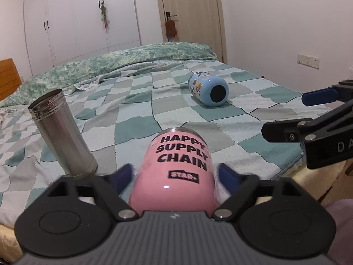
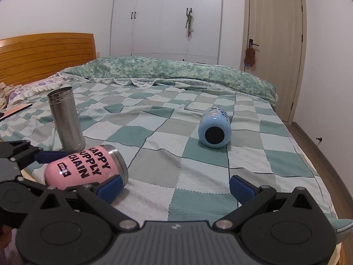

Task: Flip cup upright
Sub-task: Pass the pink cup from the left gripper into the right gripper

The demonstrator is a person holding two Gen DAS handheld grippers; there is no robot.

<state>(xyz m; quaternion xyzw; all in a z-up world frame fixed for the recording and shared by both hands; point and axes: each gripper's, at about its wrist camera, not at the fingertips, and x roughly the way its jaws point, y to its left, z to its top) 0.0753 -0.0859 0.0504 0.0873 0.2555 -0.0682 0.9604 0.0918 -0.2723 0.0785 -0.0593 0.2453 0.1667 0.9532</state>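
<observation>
A pink cup [image 1: 176,172] printed "HAPPY SUPPLY CHAIN" lies on its side on the checked bedspread [image 1: 136,101], steel rim pointing away. My left gripper [image 1: 176,178] has its blue fingers on both sides of the cup, closed on its body. In the right wrist view the pink cup [image 2: 86,167] lies at lower left with the left gripper [image 2: 72,170] around it. My right gripper [image 2: 175,187] is open and empty above the bed's near edge; it also shows in the left wrist view [image 1: 286,114] at the right.
A steel tumbler [image 1: 61,132] stands upright left of the pink cup, also in the right wrist view [image 2: 66,119]. A light blue cartoon cup [image 1: 207,88] lies on its side mid-bed, base towards me [image 2: 215,130]. Green quilt, headboard, wardrobe and door lie behind.
</observation>
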